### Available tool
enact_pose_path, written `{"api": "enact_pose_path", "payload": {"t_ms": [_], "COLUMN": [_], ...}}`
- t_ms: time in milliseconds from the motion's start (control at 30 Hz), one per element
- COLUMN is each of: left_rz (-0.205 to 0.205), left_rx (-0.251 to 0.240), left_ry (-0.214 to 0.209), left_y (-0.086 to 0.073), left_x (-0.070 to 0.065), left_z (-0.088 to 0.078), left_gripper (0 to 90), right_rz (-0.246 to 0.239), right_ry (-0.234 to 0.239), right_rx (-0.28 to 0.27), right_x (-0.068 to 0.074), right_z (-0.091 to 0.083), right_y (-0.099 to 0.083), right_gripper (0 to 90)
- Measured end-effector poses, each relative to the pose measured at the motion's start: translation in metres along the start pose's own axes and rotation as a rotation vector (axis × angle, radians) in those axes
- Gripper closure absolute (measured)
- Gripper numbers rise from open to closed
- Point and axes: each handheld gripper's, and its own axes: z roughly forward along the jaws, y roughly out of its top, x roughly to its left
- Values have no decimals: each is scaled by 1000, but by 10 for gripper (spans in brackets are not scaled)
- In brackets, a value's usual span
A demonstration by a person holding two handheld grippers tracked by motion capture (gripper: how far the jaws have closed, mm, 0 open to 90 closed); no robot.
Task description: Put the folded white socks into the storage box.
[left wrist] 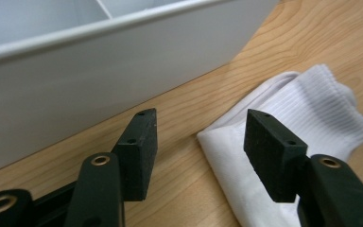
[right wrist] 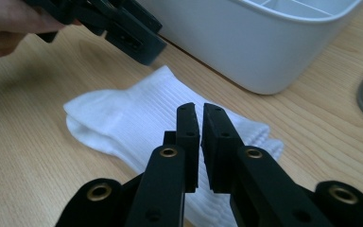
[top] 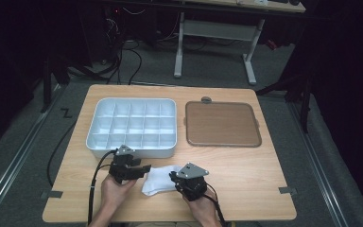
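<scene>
A white ribbed sock [top: 158, 180] lies flat on the wooden table between my two grippers. My left gripper [top: 144, 170] sits at its left edge, just in front of the white compartment tray [top: 97, 137]. In the left gripper view the left gripper [left wrist: 201, 137] stands open, low over the wood, with a corner of the sock [left wrist: 307, 109] by its right pad and nothing gripped. My right gripper [top: 174, 177] hovers over the sock's right part. In the right gripper view the right gripper [right wrist: 201, 118] is shut, with only a thin slit and nothing between its pads, above the sock [right wrist: 132, 113].
The white tray's wall [left wrist: 99, 80] rises close behind the left gripper. A brown flat tray [top: 222, 124] lies at the back right of the table. In the right gripper view the left gripper [right wrist: 123, 28] and the hand [right wrist: 9, 23] holding it show beyond the sock.
</scene>
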Motion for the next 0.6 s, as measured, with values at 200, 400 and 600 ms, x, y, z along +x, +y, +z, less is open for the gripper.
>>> {"api": "enact_pose_path", "payload": {"t_ms": [200, 400, 600], "left_rz": [-21, -32, -34], "left_rx": [16, 45, 47], "left_ry": [4, 5, 11], "left_y": [0, -5, -10], "left_x": [1, -1, -1], "left_z": [4, 9, 13], "left_gripper": [451, 446, 455], "right_rz": [-2, -5, -6], "right_ry": [36, 43, 31], "right_rx": [29, 58, 73], "right_x": [7, 9, 7], "right_z": [17, 26, 25], "right_y": [3, 0, -4], "right_gripper": [875, 875, 873]}}
